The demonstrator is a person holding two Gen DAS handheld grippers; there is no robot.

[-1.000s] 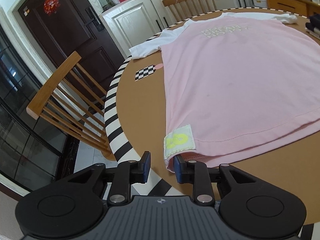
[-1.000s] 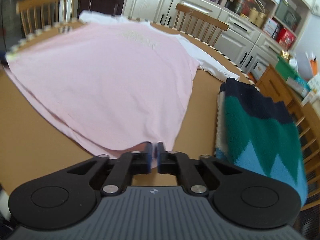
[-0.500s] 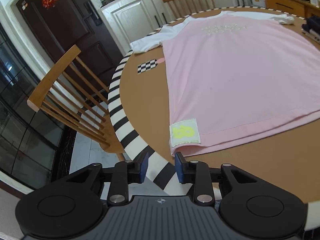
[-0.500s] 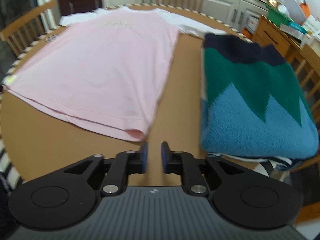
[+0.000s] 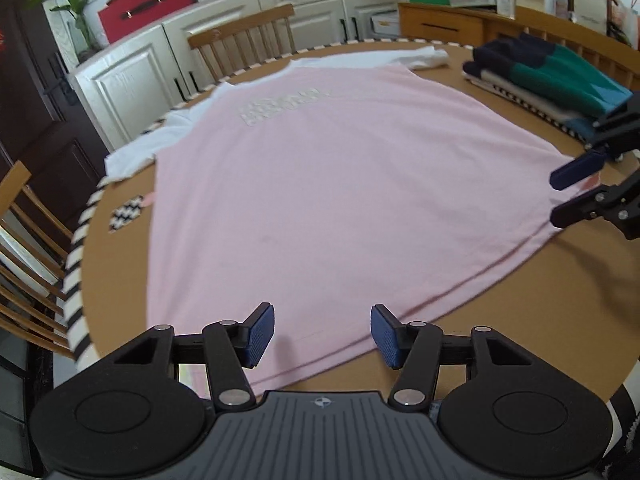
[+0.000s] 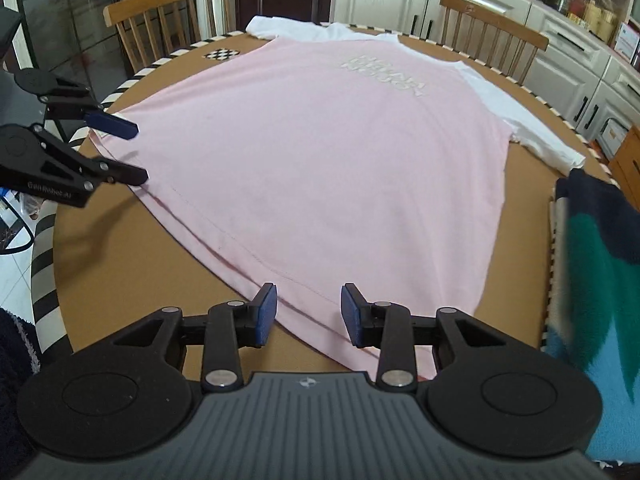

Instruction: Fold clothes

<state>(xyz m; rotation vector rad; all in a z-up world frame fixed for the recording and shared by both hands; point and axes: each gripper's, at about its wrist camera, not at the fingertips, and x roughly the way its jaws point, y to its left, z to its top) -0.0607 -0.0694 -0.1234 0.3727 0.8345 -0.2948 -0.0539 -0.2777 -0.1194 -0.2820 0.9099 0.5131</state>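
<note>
My left gripper (image 5: 322, 334) has swung round from the desk's edge and spread its jaws wide — a second ago they were narrow, just short of the shirt's labelled corner. My right gripper (image 6: 308, 314) has let go of the hem it was pinching; its jaws are wide too, and both hold nothing. I judge the spreading-out is done and the first fold comes next.

The pink shirt (image 5: 340, 184) lies flat on the round brown desk (image 6: 120, 280), hem towards me, white sleeves at the far side. A folded green-and-blue sweater (image 6: 596, 280) sits just beside it on my right. Farther off — a checkered marker (image 6: 222, 55), wooden chairs (image 6: 492, 36), white cabinets (image 5: 132, 80), a red box (image 5: 144, 14).
</note>
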